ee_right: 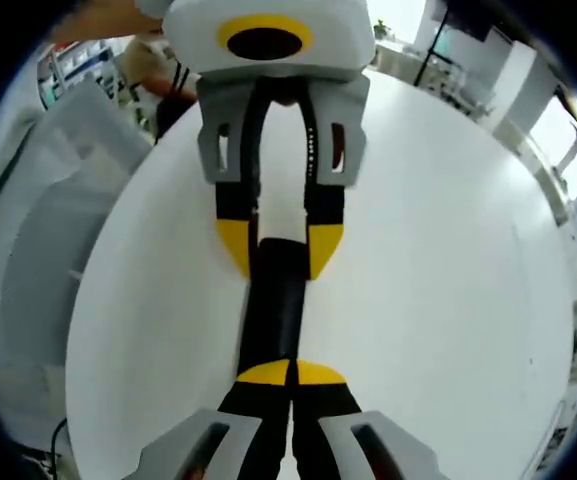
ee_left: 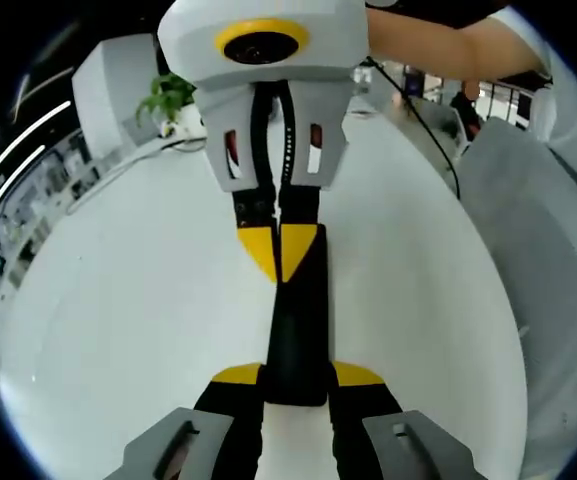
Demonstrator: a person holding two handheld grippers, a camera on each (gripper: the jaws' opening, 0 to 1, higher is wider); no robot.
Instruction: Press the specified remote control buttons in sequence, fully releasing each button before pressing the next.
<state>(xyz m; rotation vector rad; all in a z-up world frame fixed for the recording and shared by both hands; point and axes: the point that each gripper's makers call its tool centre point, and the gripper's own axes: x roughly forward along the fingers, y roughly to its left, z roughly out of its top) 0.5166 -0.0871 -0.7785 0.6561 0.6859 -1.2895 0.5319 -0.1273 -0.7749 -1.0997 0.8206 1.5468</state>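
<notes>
I am working over a round white table [ee_left: 128,330] in a bright open office, with a potted plant [ee_left: 171,98] at its far edge and shelving along the wall beyond.

The remote control [ee_left: 298,320], a long black bar, lies flat on the table between my two tools. My left gripper [ee_left: 298,385] has its yellow-tipped jaws spread on either side of the remote's near end, clamped on it as far as I can judge, holding it steady. In the right gripper view that same gripper [ee_right: 280,240] appears from the far side, straddling the remote [ee_right: 276,310].

My right gripper [ee_right: 290,372] has its jaws brought together into one point, and that point rests on top of the remote at its other end. In the left gripper view the joined yellow tips [ee_left: 279,250] sit on the upper face of the remote. I judge this to be a press in progress, or the tip just touching a button. The buttons themselves are too dark to make out, so I cannot say which one it is, nor how many of the sequence are done.

A black cable [ee_left: 430,130] trails across the table's far side, and a grey chair [ee_left: 548,260] stands beside the table; neither is in my way.
</notes>
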